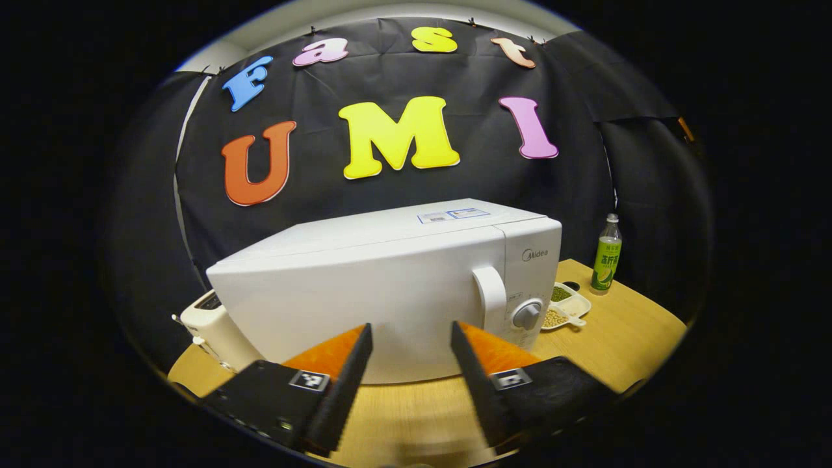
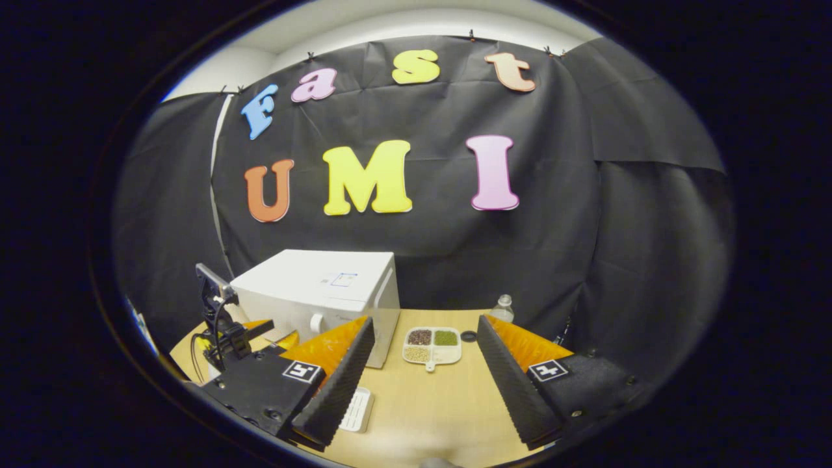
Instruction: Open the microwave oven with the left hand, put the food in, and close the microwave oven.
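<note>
Left gripper (image 1: 411, 383) fingers apart, empty.

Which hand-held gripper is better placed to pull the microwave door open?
Left. The left hand-held gripper is open, close in front of the microwave, near its door handle. The right hand-held gripper sits farther back, facing the food tray.

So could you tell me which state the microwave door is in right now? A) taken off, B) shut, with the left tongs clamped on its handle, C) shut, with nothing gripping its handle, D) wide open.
C: the microwave door sits flush, and the left tongs are open, short of the handle.
</note>
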A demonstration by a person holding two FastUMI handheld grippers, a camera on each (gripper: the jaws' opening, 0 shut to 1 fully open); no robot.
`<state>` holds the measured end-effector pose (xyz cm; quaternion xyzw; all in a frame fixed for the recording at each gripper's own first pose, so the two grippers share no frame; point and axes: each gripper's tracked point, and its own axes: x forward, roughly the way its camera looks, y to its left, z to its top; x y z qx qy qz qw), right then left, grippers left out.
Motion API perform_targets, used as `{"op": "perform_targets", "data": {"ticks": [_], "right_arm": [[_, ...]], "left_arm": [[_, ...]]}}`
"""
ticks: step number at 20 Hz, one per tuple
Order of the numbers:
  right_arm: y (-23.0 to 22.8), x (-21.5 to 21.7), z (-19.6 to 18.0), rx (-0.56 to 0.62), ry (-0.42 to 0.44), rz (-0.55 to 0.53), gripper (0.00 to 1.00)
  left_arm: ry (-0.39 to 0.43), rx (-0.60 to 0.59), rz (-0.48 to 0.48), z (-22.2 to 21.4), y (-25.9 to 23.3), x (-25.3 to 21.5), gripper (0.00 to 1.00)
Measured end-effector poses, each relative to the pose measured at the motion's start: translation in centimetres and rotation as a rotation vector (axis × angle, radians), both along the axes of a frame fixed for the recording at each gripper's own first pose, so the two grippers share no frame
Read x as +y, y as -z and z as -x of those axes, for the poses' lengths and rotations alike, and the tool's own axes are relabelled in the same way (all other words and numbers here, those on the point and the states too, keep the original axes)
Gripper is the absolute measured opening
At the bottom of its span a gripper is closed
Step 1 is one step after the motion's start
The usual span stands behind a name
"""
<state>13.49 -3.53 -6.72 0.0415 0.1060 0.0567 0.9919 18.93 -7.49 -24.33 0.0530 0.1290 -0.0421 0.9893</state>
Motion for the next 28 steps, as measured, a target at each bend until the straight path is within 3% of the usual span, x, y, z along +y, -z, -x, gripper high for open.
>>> {"op": "perform_targets", "data": {"ticks": [1,5,6,7,9,10,11,16,17,18,19,20,21,22,24,25,28], "right_arm": [[0.1,0.2,-0.1,-0.001,-0.014,-0.005,0.92],[0.5,0.5,-0.5,0.004,-0.039,-0.016,0.92],[0.4,0.5,-0.4,0.003,-0.033,-0.016,1.00],[0.1,0.5,-0.2,0.000,-0.025,-0.022,1.00],[-0.6,1.2,0.5,-0.013,-0.007,-0.031,1.00],[-1.0,1.6,1.0,-0.024,0.004,-0.030,0.92],[-1.3,2.0,1.6,-0.037,0.011,-0.028,1.00],[-3.0,4.6,5.1,-0.091,0.050,-0.013,1.00],[-3.3,5.2,5.8,-0.103,0.056,-0.007,0.92],[-3.5,5.7,6.5,-0.109,0.064,-0.005,0.92],[-3.5,6.5,7.2,-0.112,0.060,-0.005,1.00],[-3.5,7.2,7.9,-0.112,0.062,-0.002,0.92],[-3.7,7.7,8.6,-0.117,0.064,0.001,1.00],[-3.9,8.2,9.2,-0.123,0.064,0.001,0.92],[-4.3,9.0,10.4,-0.134,0.068,0.004,0.92],[-4.5,9.3,10.9,-0.138,0.072,0.007,1.00],[-5.6,9.6,12.5,-0.158,0.084,-0.002,0.92]], "left_arm": [[-0.028,-0.002,-0.013,0.7,-0.3,0.9,0.96],[-0.077,0.006,-0.019,2.2,-1.5,2.3,0.97],[-0.103,0.003,-0.029,2.8,-2.2,2.8,0.96],[-0.117,0.001,-0.033,3.3,-2.8,3.4,0.96],[-0.078,-0.004,-0.001,4.7,-4.5,2.8,0.96],[-0.062,-0.013,0.008,5.5,-5.5,2.9,0.96],[-0.052,-0.025,0.007,6.3,-6.5,3.4,0.97],[-0.003,-0.071,0.046,10.9,-11.2,5.8,0.96],[0.002,-0.075,0.057,11.9,-11.9,6.5,0.96],[0.004,-0.081,0.065,13.0,-12.6,7.2,0.96],[0.003,-0.091,0.067,13.9,-13.4,8.0,0.97],[-0.001,-0.101,0.064,14.8,-14.2,9.1,0.96],[-0.007,-0.105,0.063,15.7,-14.7,10.1,0.96],[-0.017,-0.111,0.067,16.5,-15.4,11.2,0.96],[-0.041,-0.126,0.086,18.0,-16.8,13.2,0.96],[-0.047,-0.132,0.093,18.6,-17.5,13.9,0.96],[-0.081,-0.155,0.078,20.0,-18.8,16.1,0.96]]}}
